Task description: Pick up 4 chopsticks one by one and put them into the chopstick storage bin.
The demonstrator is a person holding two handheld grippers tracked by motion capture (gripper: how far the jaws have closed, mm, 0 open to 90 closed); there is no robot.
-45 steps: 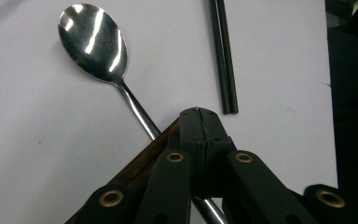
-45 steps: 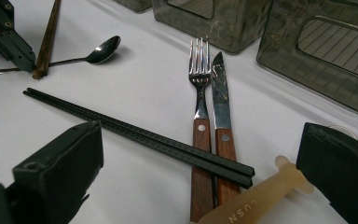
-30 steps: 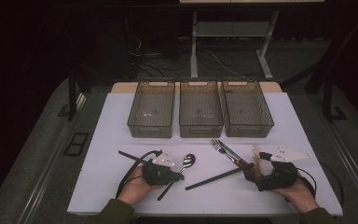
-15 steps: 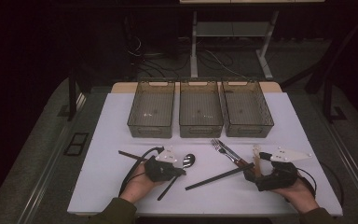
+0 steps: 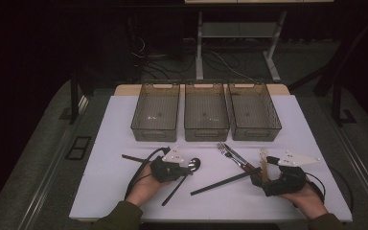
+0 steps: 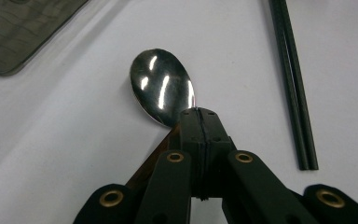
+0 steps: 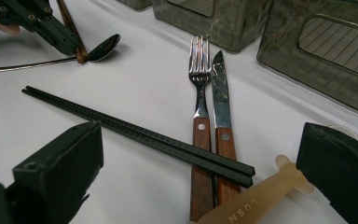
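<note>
A steel spoon point(image 6: 162, 93) with a wooden handle lies on the white table point(image 5: 115, 143), left of centre. My left gripper point(image 5: 184, 167) is shut on the spoon's neck, just behind the bowl point(image 5: 194, 164). A pair of black chopsticks point(image 5: 225, 181) lies slanted in the middle, its end across the wooden handles of a fork point(image 7: 199, 88) and a knife point(image 7: 220, 98). My right gripper point(image 7: 200, 158) stands open low over those handles, its jaws far apart. A beige silicone utensil point(image 7: 256, 200) lies by its right jaw.
Three see-through grey bins point(image 5: 156, 112) point(image 5: 206, 112) point(image 5: 254, 112) stand side by side at the back of the table. A short dark stick point(image 5: 133, 158) lies left of the left hand. The gripper's cable point(image 5: 136, 179) loops beside it.
My left gripper has slid a little forward and right along the spoon up to its neck. The right gripper has stayed put.
</note>
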